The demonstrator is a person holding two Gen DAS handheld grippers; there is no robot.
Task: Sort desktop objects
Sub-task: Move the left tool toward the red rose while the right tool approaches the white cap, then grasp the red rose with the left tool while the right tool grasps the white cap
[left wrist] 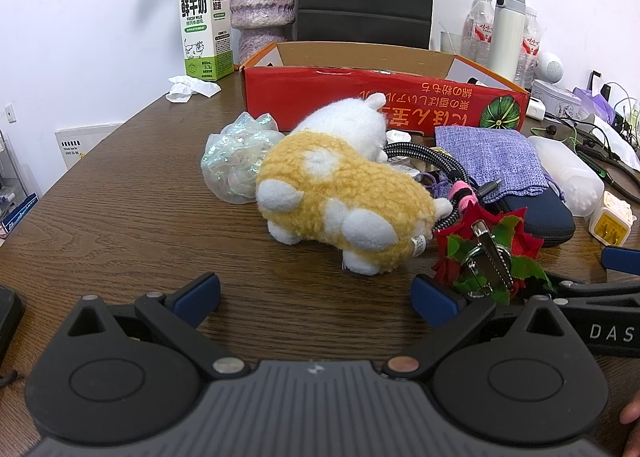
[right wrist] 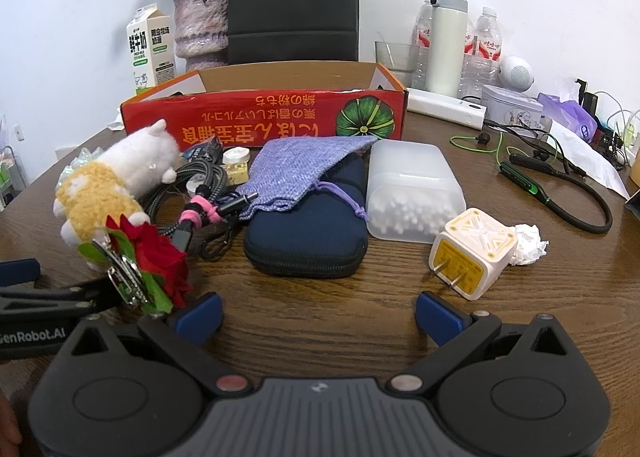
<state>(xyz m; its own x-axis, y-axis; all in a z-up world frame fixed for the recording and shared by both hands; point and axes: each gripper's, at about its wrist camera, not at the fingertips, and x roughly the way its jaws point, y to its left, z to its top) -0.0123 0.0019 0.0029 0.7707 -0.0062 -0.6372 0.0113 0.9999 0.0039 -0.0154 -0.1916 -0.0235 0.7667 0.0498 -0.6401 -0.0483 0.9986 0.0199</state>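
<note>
Both grippers rest low over the wooden table [right wrist: 320, 321] with fingers spread and nothing between them: the left gripper [left wrist: 316, 297] faces the plush toy [left wrist: 340, 193], the right gripper [right wrist: 318, 313] faces the dark zip case [right wrist: 308, 237]. The items to be sorted lie in a loose heap in front of the open red box [right wrist: 264, 117].

Risks, as judged: the braided cable [right wrist: 188, 181] runs under and around the plush toy and the pink tie [right wrist: 200, 213], so lifting either may drag its neighbours. The cloth rose [left wrist: 492, 253] with its metal clip sits just beside the left gripper's right finger and could snag. The purple pouch [right wrist: 296, 173] lies on the zip case and would slide off if the case were raised.

Materials: the plush toy is woolly, yellow and white; the pouch is coarse woven cloth; the translucent plastic tub [right wrist: 412, 193] is smooth and rounded; the plug adapter [right wrist: 472, 253] is a hard cube with two metal prongs.
</note>
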